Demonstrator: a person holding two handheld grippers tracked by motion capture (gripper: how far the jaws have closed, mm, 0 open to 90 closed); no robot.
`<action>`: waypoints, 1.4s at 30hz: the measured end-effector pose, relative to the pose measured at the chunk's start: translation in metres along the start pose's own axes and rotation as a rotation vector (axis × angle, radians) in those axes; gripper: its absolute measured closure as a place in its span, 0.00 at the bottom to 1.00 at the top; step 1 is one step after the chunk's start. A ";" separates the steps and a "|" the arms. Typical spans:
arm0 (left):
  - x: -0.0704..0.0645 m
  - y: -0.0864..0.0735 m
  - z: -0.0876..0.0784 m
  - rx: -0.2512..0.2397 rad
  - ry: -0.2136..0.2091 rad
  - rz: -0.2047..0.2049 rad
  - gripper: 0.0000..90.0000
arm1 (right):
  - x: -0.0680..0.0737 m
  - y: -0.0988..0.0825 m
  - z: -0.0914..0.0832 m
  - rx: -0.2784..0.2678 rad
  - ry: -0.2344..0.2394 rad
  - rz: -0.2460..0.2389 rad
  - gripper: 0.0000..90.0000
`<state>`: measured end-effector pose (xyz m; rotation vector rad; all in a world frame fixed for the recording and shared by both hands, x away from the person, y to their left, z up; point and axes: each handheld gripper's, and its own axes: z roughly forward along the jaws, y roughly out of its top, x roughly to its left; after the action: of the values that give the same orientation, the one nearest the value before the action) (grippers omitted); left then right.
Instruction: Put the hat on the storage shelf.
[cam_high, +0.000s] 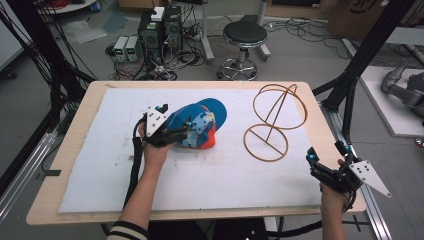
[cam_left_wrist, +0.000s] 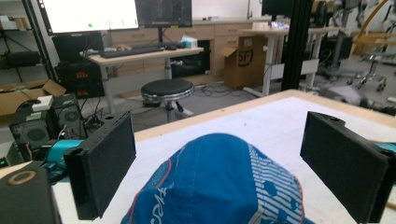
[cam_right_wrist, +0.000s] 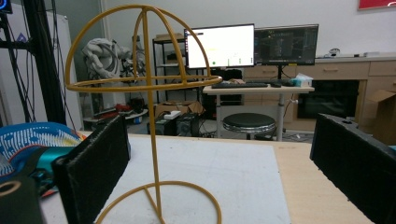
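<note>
Nearest the lens, at about 6 o'clock in the high view, a striped sleeve (cam_high: 127, 231) can be seen, with the forearm running up to the left gripper (cam_high: 176, 134). That gripper is parked at the left edge of a blue cap (cam_high: 202, 121), pretty much dead centre of the white mat (cam_high: 200, 175) on the counter (cam_high: 75, 130). From the left gripper view its fingers (cam_left_wrist: 102, 163) are spread wide, one either side of the cap's crown, and no contact with the fabric can be made out. An orange-red patch is visible along the cap's lower edge in the high view, and white stripes and lettering show up close.

Over at 3 o'clock from the cap, a yellow wire hat stand (cam_high: 272, 120) is standing upright on the mat: flat ring base, thin post, domed cage on top. Nothing is sitting on it or in it; the cage is bare, and the cap is well apart from it.

Down at roughly 4 o'clock, the right gripper (cam_high: 316, 162) is held near the counter's right edge, pointed toward the stand. Its fingers (cam_right_wrist: 93, 172) are wide apart too, with nothing between them.

A black stool (cam_high: 244, 37) is visible at 12 o'clock, beyond the counter.
</note>
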<state>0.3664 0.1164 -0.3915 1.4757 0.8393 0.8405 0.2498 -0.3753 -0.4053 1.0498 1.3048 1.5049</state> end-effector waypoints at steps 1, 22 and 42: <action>0.000 -0.001 0.002 0.007 0.001 -0.003 0.12 | 0.000 0.000 0.000 0.001 0.001 0.002 0.05; 0.001 -0.029 0.029 0.125 0.035 -0.051 0.22 | -0.002 0.000 -0.004 0.006 -0.015 0.008 0.05; 0.001 -0.035 0.033 0.218 0.074 -0.081 0.73 | -0.002 -0.001 -0.003 0.008 -0.015 -0.001 0.05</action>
<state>0.3948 0.1039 -0.4283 1.5952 1.0666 0.7653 0.2476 -0.3777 -0.4064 1.0637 1.3021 1.4894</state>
